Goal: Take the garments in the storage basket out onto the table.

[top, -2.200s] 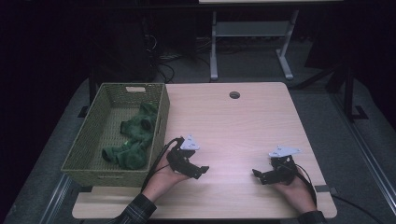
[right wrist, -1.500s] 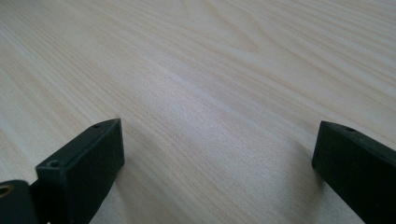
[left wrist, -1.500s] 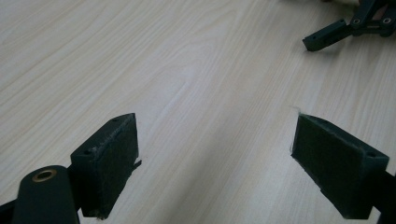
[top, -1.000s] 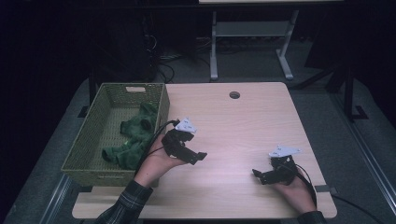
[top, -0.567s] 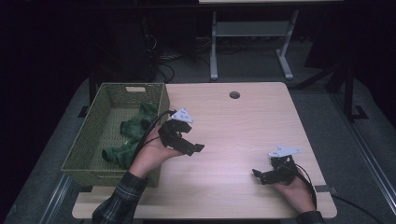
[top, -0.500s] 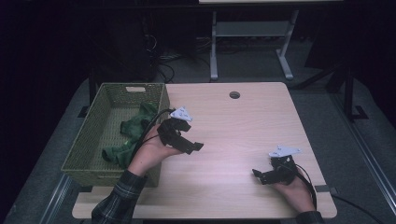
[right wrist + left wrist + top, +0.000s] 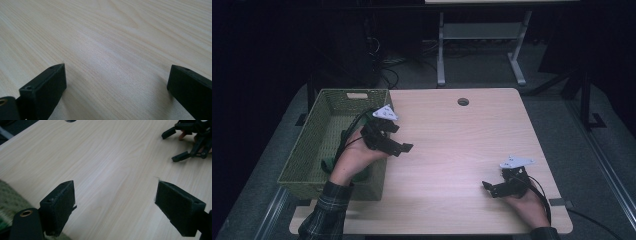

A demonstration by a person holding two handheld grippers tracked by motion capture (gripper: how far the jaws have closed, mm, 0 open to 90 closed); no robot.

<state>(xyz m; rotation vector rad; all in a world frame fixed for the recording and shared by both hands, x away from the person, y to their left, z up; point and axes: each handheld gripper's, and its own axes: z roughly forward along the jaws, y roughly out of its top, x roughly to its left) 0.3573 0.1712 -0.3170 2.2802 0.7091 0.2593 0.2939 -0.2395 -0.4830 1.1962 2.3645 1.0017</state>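
Observation:
My left gripper (image 7: 399, 138) hangs open and empty over the table, beside the right rim of a green woven basket (image 7: 302, 150). Green cloth (image 7: 331, 165) lies inside the basket, partly hidden by the left hand. In the left gripper view, the left gripper (image 7: 115, 195) has its jaws spread wide over bare wood, with the basket's edge (image 7: 7, 200) at the lower left. My right gripper (image 7: 492, 188) rests open near the table's front right, and the left gripper view shows it (image 7: 190, 140) farther off. In its own view the right gripper (image 7: 116, 75) holds nothing above the wood.
The light wooden table (image 7: 462, 145) has a round cable hole (image 7: 463, 101) near its far edge. A metal stand (image 7: 477, 50) sits on the floor behind the table. The basket fills the table's left side.
The left hand lifted its gripper from the front of the table and carried it back and left, up beside the basket's right rim. The right gripper stayed put.

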